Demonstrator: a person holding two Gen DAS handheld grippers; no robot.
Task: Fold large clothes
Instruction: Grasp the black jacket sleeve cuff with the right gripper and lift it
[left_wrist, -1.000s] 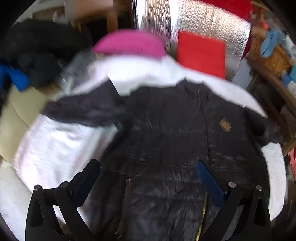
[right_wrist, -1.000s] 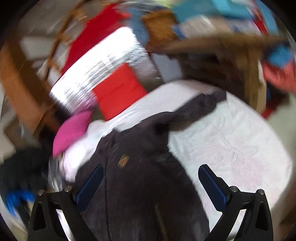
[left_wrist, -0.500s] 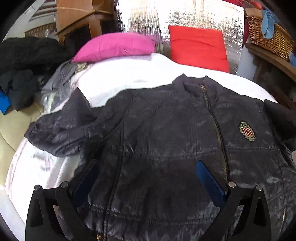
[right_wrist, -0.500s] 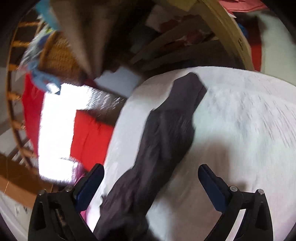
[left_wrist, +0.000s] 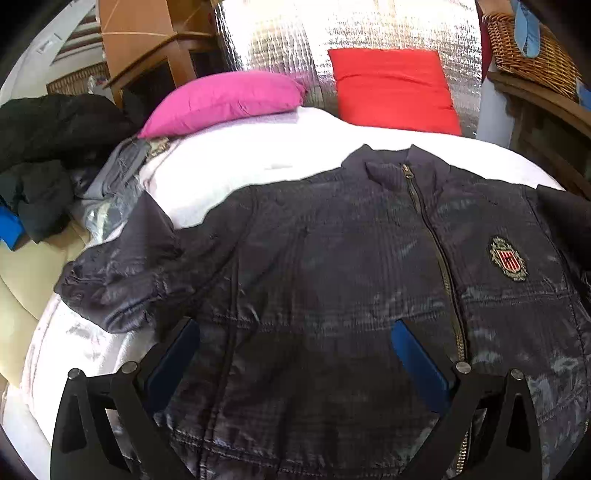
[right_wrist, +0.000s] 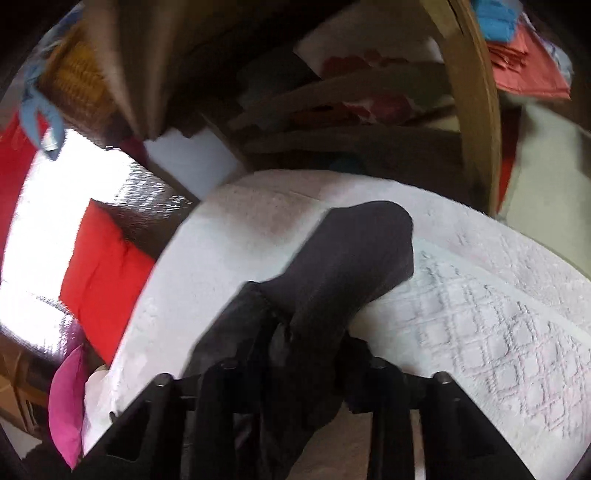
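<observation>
A dark quilted jacket (left_wrist: 351, 277) with a front zip and a chest crest (left_wrist: 508, 258) lies face up on the white bedspread (left_wrist: 258, 155). Its left sleeve (left_wrist: 118, 273) is bunched near the bed's left side. My left gripper (left_wrist: 291, 354) is open and empty, hovering over the jacket's lower front. In the right wrist view my right gripper (right_wrist: 295, 354) is shut on the jacket's other sleeve (right_wrist: 351, 258) near the cuff, whose end lies on the bedspread (right_wrist: 498, 325) ahead of the fingers.
A pink pillow (left_wrist: 229, 99) and a red pillow (left_wrist: 391, 92) lean at the head of the bed against a silver foil panel (left_wrist: 332, 37). Dark clothes (left_wrist: 48, 147) pile at the left. A wicker basket (left_wrist: 528, 48) and wooden furniture (right_wrist: 472, 110) stand at the right.
My right gripper swung to the right sleeve, dropped onto it and closed on it. My left gripper moved lower and closer over the jacket's front, still open.
</observation>
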